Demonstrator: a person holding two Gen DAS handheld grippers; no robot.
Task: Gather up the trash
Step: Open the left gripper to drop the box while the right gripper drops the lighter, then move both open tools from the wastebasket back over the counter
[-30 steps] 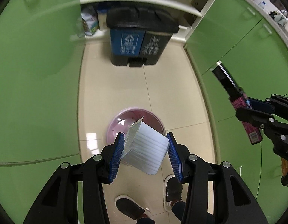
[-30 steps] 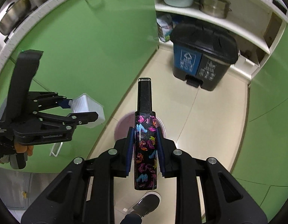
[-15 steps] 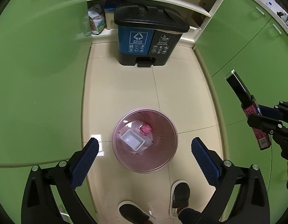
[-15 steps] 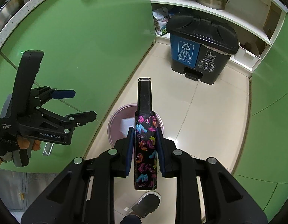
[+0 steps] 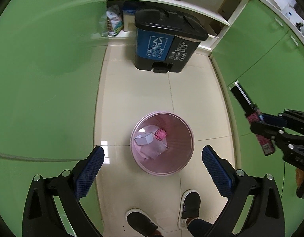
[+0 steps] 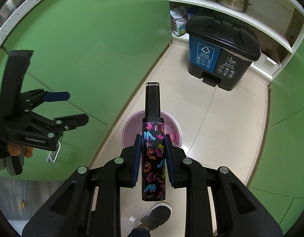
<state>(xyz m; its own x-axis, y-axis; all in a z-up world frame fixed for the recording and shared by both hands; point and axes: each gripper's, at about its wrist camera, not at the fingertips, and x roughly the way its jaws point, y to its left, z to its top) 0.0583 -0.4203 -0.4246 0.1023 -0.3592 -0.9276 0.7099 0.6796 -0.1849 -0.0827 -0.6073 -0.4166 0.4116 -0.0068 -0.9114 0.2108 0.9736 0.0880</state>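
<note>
The left gripper (image 5: 152, 169) stands spread wide with nothing between its pads; its jaws have just been opening, and it hangs above the pink wastebasket (image 5: 188, 158) on the floor (image 5: 132, 90). The right gripper (image 6: 152, 158) is pinching a tall, slim black box (image 6: 153, 154) printed with coloured shoes, taken about its middle, upright between the pads, just above the same wastebasket.

Handling, judged: the box looks like light, stiff card with a glossy skin, so it may slide in a loose hold; the flat long faces, where the pads sit, appear the sound place to grip. It should drop cleanly once over the opening.

Inside the wastebasket lie a white plastic tray (image 5: 144, 139), a crumpled pink wad (image 5: 160, 134) and some thin clear film (image 5: 155, 148). All seem light and soft or crushable.

Count: two grippers; one patterned box; one pink wastebasket; one two-compartment pedal bin (image 5: 167, 45) with a black lid, well apart at the far end of the floor; two shoes (image 5: 189, 203) of the person at the lower edge.
</note>
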